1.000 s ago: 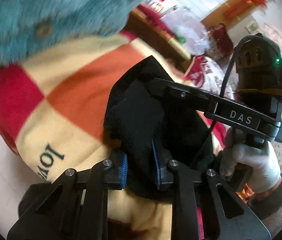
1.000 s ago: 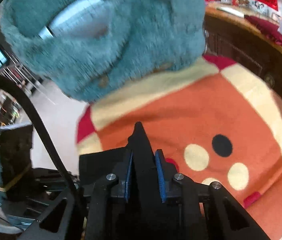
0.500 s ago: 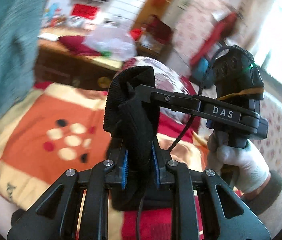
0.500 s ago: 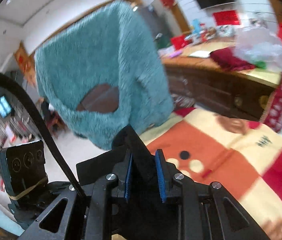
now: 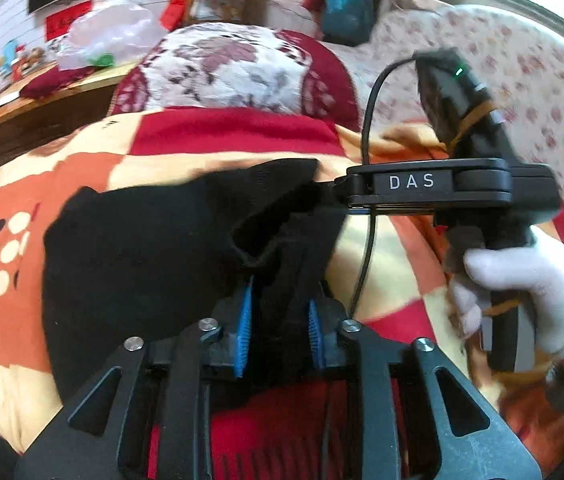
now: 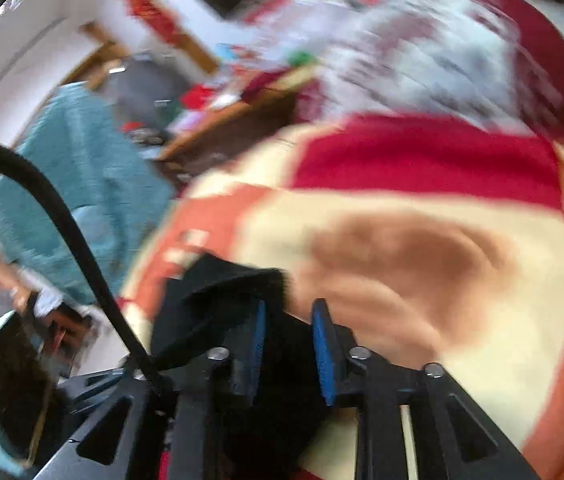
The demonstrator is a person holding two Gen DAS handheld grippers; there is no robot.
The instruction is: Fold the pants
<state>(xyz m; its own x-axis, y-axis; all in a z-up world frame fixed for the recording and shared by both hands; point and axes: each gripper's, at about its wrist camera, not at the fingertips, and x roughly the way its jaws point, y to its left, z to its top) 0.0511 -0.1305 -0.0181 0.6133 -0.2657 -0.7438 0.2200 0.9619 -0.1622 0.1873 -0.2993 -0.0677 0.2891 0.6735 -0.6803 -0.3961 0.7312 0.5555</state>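
The black pants (image 5: 134, 248) lie spread over the checked red, orange and cream blanket (image 5: 218, 136) on the bed. My left gripper (image 5: 278, 320) is shut on a bunched edge of the pants close to the blanket. My right gripper shows from the side in the left wrist view (image 5: 322, 192), held by a white-gloved hand (image 5: 530, 292), its fingers reaching into the same black cloth. In the blurred right wrist view my right gripper (image 6: 288, 344) is shut on black pants cloth (image 6: 226, 292) just above the blanket (image 6: 422, 160).
A red and white flowered pillow (image 5: 238, 68) lies at the head of the bed. A wooden cabinet (image 5: 30, 116) with clutter and a plastic bag stands at the left. A teal fleece garment (image 6: 82, 184) hangs at the left. A floral sofa (image 5: 522, 80) is at the right.
Both grippers have swung down from in front of the teal garment toward the bed, and the black pants now lie spread on the blanket. Both stay shut on the cloth.
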